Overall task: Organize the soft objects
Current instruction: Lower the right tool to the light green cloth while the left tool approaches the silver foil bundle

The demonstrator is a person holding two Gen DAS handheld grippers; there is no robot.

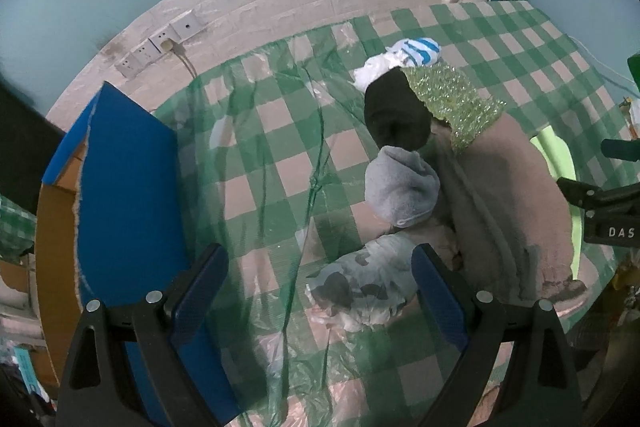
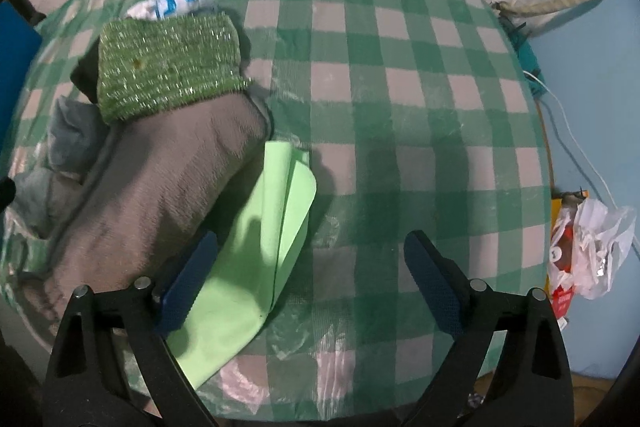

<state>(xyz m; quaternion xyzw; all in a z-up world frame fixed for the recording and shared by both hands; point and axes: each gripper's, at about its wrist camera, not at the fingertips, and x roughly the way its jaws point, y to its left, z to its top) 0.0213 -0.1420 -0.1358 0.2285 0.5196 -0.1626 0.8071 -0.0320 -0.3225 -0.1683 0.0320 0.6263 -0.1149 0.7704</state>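
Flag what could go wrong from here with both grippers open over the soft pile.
The right gripper straddles the light green cloth beside the brown towel; closing may pinch both. The left gripper, near the spotted cloth, could snag the clear plastic cover.

The green glitter cloth (image 2: 168,67) covers one end of the grey-brown blanket (image 2: 160,179) and most of the black bundle (image 1: 396,115). The blanket hides part of the light green sheet (image 2: 256,247). In the left wrist view, the picture's edge cuts the blue box (image 1: 124,195), and the right gripper (image 1: 608,207) shows only in part.
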